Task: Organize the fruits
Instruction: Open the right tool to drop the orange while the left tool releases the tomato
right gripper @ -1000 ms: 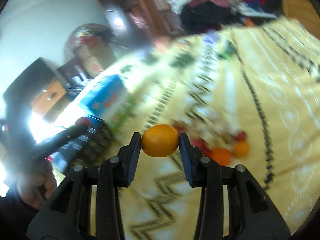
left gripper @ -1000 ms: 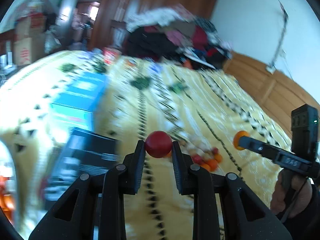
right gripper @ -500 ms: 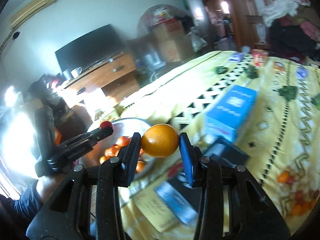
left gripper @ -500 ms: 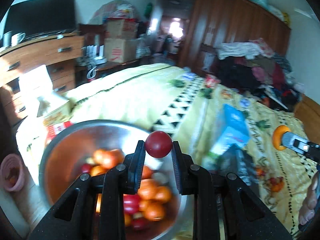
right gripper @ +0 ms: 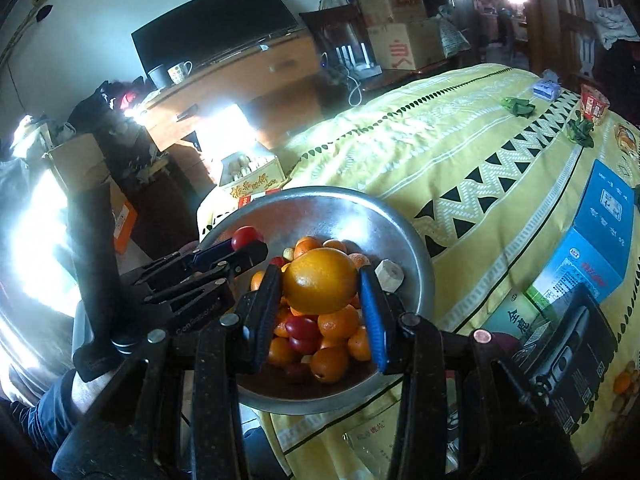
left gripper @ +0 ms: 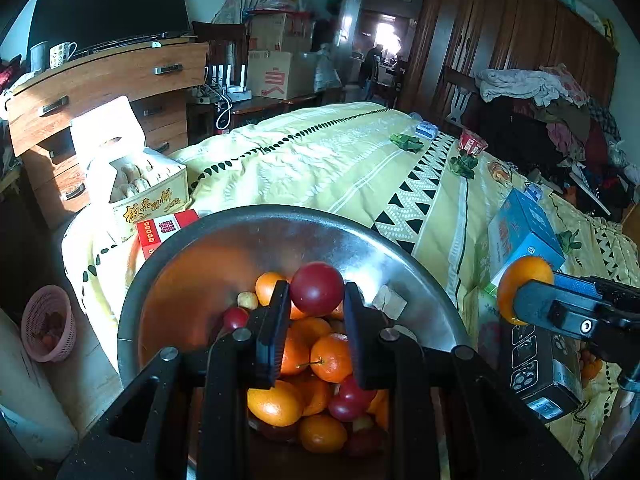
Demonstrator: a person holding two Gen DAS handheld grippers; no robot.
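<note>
Left hand-held gripper (left gripper: 316, 300) clamped on a red fruit (left gripper: 317, 289); right hand-held gripper (right gripper: 320, 292) clamped on an orange (right gripper: 322, 281). Both held above the fruit-filled metal bowl (left gripper: 280, 232) on the bed (left gripper: 340, 160).

A yellow patterned bedspread (left gripper: 320, 160) carries a blue box (left gripper: 524, 232), while a wooden dresser (left gripper: 100, 88) holds a dark television (left gripper: 108, 12) and a mug (left gripper: 62, 54), near a pink basket (left gripper: 48, 328).
</note>
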